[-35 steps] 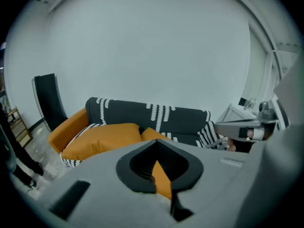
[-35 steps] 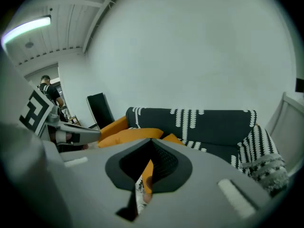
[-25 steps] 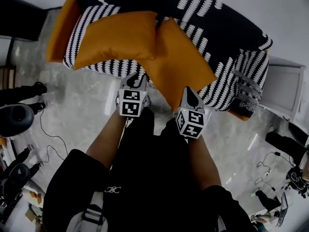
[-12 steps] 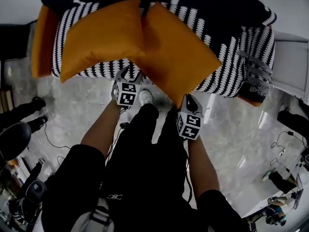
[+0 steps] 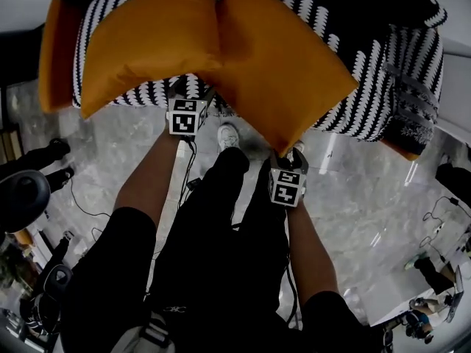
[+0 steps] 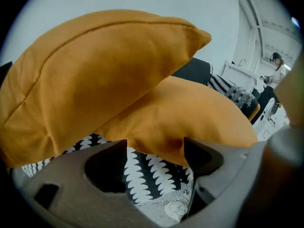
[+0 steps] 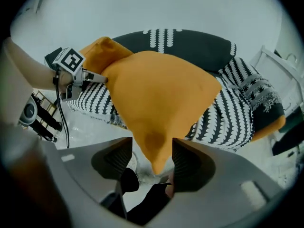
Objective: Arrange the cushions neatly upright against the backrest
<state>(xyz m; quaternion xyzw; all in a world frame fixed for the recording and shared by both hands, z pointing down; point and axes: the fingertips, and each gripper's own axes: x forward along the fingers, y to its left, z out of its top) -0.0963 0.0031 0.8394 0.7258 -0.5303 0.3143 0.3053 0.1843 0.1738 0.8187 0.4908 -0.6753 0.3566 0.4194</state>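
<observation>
Head view: the left cushion [image 5: 147, 39] and the right cushion [image 5: 283, 68] sit on the striped sofa [image 5: 383, 65].

Left gripper view: the left hand-held gripper [image 6: 154, 146] has just been opening. Its jaws are wide apart, with the right cushion's edge loose between them.

Right gripper view: the right hand-held gripper [image 7: 152, 146] has just been opening too. The right cushion's near corner hangs loose between its jaws.

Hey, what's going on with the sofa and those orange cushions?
A person stands at the sofa with a tool in each hand. The orange left cushion and right cushion lie tilted and overlapping on it, not yet upright. Both tools' jaws have just been opening: the right tool has the right cushion's corner loose between them; the left tool holds nothing.
</observation>
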